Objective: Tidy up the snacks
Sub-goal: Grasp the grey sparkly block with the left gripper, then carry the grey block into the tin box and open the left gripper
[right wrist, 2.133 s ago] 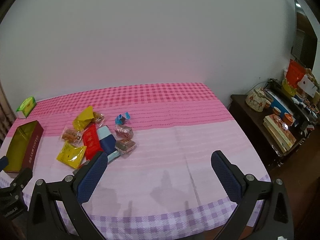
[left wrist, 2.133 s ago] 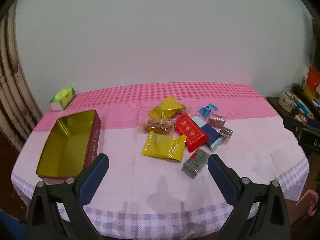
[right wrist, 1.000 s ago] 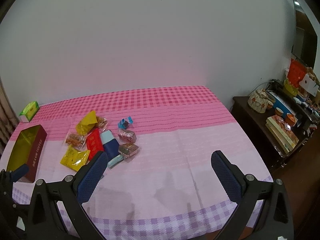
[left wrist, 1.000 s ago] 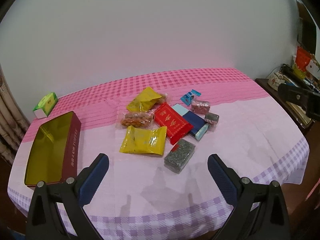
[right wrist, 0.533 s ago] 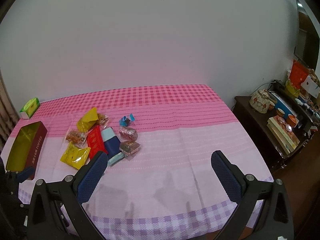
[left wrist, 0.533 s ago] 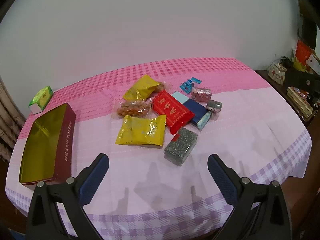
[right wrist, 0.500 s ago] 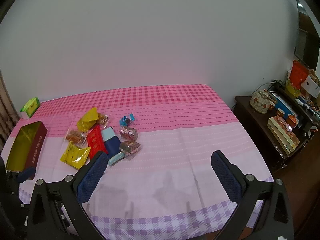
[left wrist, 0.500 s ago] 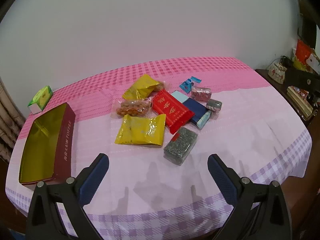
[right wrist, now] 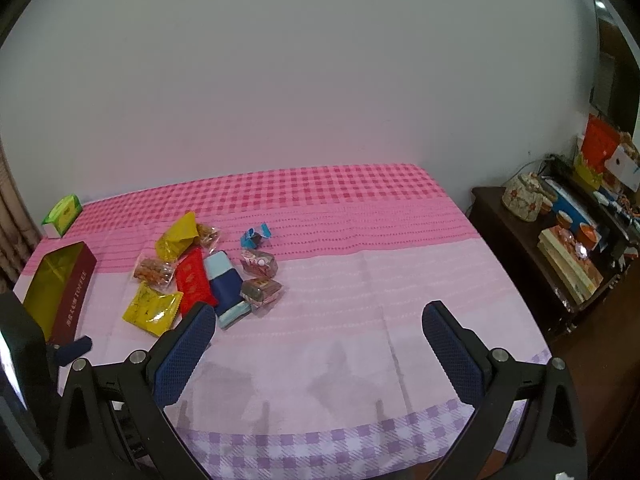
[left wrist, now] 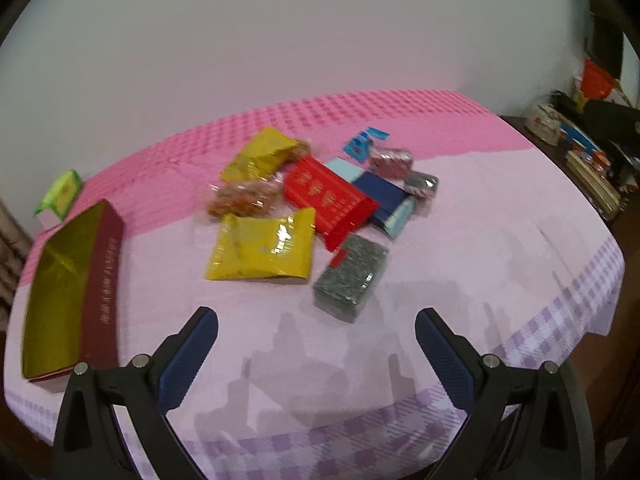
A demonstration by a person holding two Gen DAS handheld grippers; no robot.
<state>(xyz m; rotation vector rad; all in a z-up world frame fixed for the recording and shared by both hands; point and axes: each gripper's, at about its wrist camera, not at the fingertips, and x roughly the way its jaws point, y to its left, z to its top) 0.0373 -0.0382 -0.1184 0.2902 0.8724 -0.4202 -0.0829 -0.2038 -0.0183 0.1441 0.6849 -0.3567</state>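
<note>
Snacks sit heaped mid-table, the grey packet (left wrist: 351,276) and yellow packet (left wrist: 262,249) nearest, likely for easy transfer into the open gold-lined tin (left wrist: 66,286) just left. Left gripper (left wrist: 316,350) and right gripper (right wrist: 319,340) hover spread and empty, apparently choosing a first pick.
</note>
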